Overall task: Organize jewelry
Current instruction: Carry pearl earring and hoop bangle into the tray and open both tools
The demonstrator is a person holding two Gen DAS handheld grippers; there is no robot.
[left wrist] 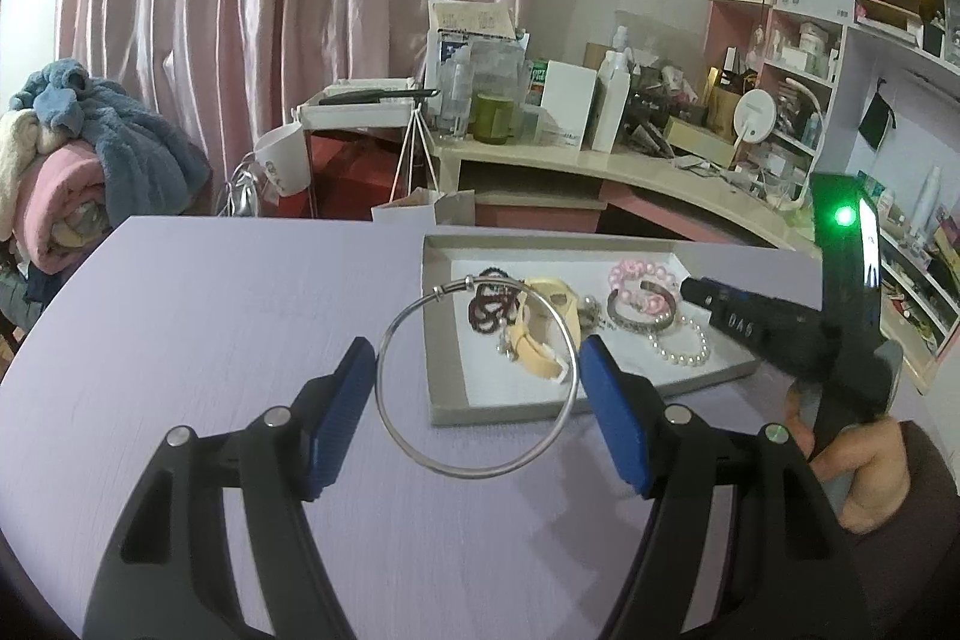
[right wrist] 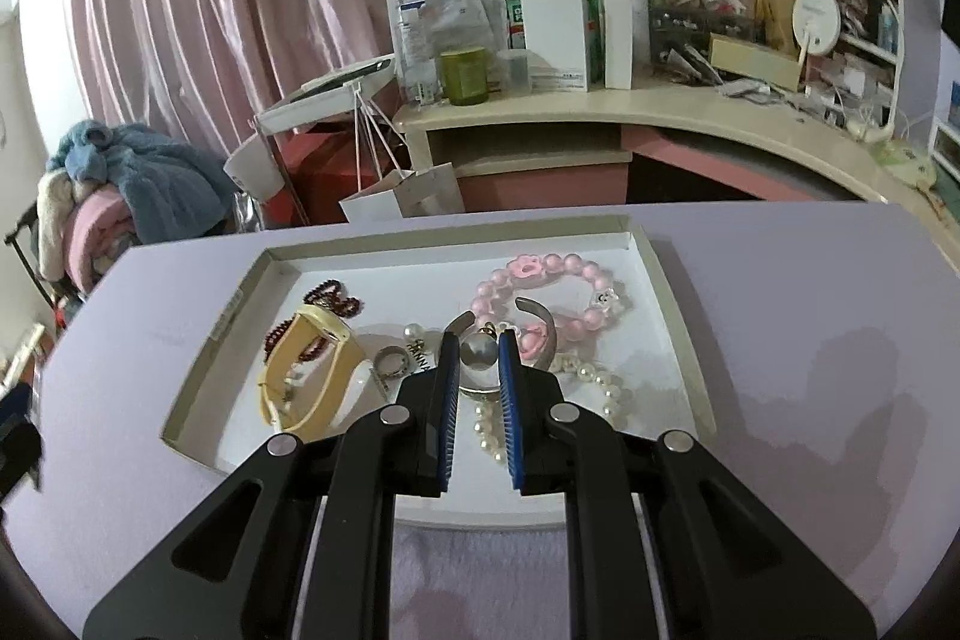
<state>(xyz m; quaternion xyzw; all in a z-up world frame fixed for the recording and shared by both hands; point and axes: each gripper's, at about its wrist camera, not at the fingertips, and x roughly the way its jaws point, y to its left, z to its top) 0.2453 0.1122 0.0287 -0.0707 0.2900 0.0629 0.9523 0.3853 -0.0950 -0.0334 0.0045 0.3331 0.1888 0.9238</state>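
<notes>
My left gripper (left wrist: 474, 376) is shut on a thin silver bangle (left wrist: 474, 474), held by its sides just above the lavender table (left wrist: 210, 340), left of a shallow white tray (left wrist: 540, 242). My right gripper (right wrist: 478, 340) hangs over the tray (right wrist: 444, 235), shut on a grey pearl bead (right wrist: 478, 352) with a small gold loop. In the tray lie a pink bead bracelet (right wrist: 576, 268), a silver cuff (right wrist: 549, 334), a white pearl bracelet (right wrist: 606, 388), a yellow strap (right wrist: 324, 364), dark red beads (right wrist: 336, 295) and a silver ring (right wrist: 393, 361). The right gripper (left wrist: 687, 287) also shows in the left wrist view.
A white paper bag (right wrist: 408, 199) stands beyond the table's far edge. A crowded desk (right wrist: 600, 112) with bottles and boxes runs behind it, and shelves fill the right. A pile of clothes (right wrist: 120, 196) sits at the far left. A hand (left wrist: 864, 472) holds the right gripper.
</notes>
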